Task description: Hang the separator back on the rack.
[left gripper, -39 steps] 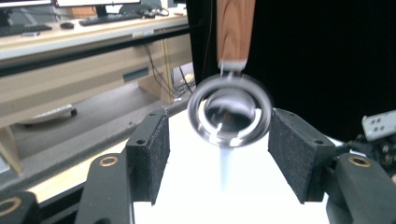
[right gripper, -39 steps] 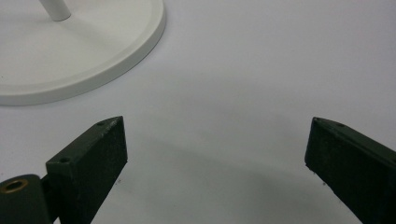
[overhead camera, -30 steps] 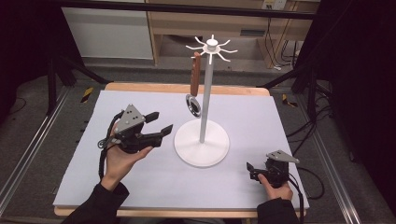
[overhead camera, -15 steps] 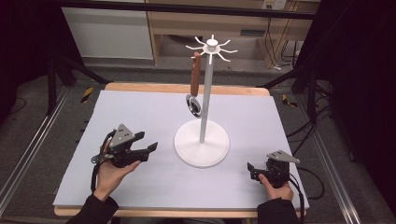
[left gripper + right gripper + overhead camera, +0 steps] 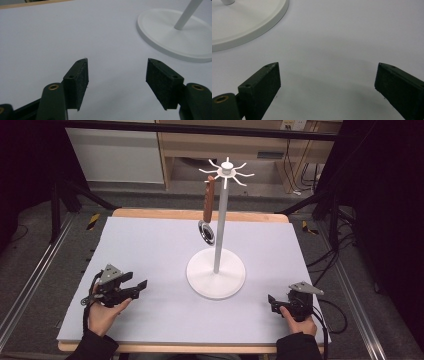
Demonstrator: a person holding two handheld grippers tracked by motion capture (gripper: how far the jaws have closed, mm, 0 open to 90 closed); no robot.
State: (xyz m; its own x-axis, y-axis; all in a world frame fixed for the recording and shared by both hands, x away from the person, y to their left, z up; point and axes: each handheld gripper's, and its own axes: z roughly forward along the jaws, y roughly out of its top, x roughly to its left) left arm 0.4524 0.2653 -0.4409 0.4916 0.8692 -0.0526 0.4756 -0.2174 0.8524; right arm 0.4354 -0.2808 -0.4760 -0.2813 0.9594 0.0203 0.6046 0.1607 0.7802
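I see 1 obstacle on the counter [image 5: 150, 245]: the white stand [image 5: 216, 270], its round base at the middle and its pole rising to spokes on top. A ladle [image 5: 206, 215] hangs on the stand's left side, above the far middle. The left, right and near stretches of the counter lie bare.
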